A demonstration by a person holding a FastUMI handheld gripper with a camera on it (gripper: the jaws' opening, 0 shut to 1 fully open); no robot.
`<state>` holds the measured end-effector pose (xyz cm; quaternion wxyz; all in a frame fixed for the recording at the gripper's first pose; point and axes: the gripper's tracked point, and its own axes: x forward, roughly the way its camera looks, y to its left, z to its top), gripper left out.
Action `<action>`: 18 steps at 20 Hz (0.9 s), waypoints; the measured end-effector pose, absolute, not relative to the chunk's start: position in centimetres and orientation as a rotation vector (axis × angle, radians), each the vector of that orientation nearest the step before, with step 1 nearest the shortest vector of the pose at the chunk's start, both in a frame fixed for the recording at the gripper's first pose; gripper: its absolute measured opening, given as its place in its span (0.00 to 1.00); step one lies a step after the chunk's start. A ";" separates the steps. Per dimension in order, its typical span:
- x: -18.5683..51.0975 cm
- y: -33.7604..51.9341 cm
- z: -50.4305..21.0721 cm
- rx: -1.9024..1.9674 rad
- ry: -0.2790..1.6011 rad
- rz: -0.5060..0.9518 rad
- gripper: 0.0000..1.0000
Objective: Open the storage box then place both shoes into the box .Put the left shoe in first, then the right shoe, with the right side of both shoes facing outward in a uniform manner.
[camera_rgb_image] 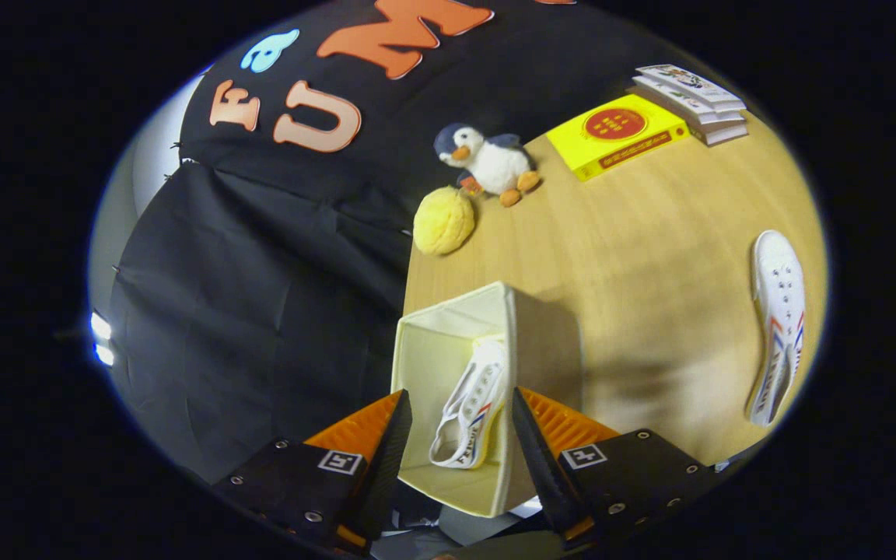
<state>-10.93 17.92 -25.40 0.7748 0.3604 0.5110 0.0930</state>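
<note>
Done: the box (pixel 456 404) stands open near the worktop's (pixel 650 257) edge, and one shoe (pixel 470 412) leans on its side inside, against the wall.
Left: the second shoe (pixel 778 334) lies on the worktop, well apart from the box.
My tool (pixel 462 435): hangs above the box, fingers spread wide, gripping nothing.
Edges: the box sits close to the drop-off beside the black cloth.
Open room: bare wood lies between box and second shoe; a toy penguin (pixel 487 162), yellow ball (pixel 443 221) and books (pixel 693 101) sit far beyond.
</note>
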 end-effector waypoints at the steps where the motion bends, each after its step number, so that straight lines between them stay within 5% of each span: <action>1: -11.3 15.0 -26.2 0.743 1.087 0.147 0.80; 6: -15.3 2.9 -31.3 0.553 1.081 -0.081 0.86; 12: -20.5 -4.5 -35.6 0.379 1.150 -0.182 0.89; 18: -23.9 -5.9 -40.4 0.233 1.273 -0.161 0.77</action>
